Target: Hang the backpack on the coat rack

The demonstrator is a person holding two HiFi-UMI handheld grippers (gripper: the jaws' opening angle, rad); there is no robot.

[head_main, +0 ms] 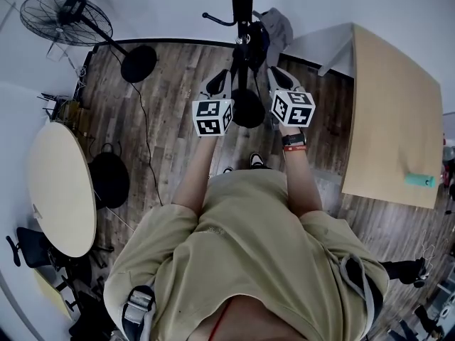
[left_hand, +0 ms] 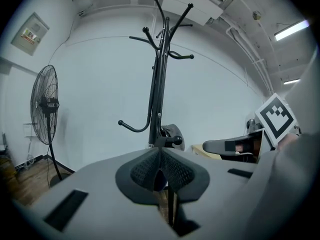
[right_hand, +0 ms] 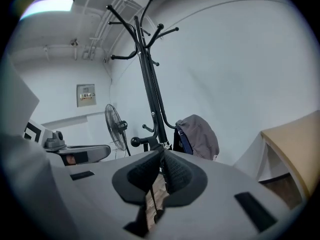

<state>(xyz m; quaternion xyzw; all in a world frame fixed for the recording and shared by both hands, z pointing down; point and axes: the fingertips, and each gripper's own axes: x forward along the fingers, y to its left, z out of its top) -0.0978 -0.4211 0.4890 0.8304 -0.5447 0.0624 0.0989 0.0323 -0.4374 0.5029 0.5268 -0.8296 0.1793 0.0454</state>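
Note:
The black coat rack (head_main: 242, 6) stands by the white wall, straight ahead of both grippers. A grey backpack (head_main: 279, 25) with a blue strap hangs from a low hook on its right side. It shows clearly in the right gripper view (right_hand: 200, 136) and only partly behind the pole (left_hand: 159, 84) in the left gripper view. My left gripper (head_main: 217, 84) points at the pole from the left, its pads (left_hand: 145, 169) meeting with nothing between them. My right gripper (head_main: 279, 77) is level with it on the right, jaws closed and empty (right_hand: 162, 159), a little short of the backpack.
The rack's round black base (head_main: 247, 109) sits on the wooden floor between the grippers. A standing fan (head_main: 64, 16) is at the back left, its cable trailing over the floor. A round table (head_main: 60, 190) is at the left, a rectangular wooden table (head_main: 394, 119) at the right.

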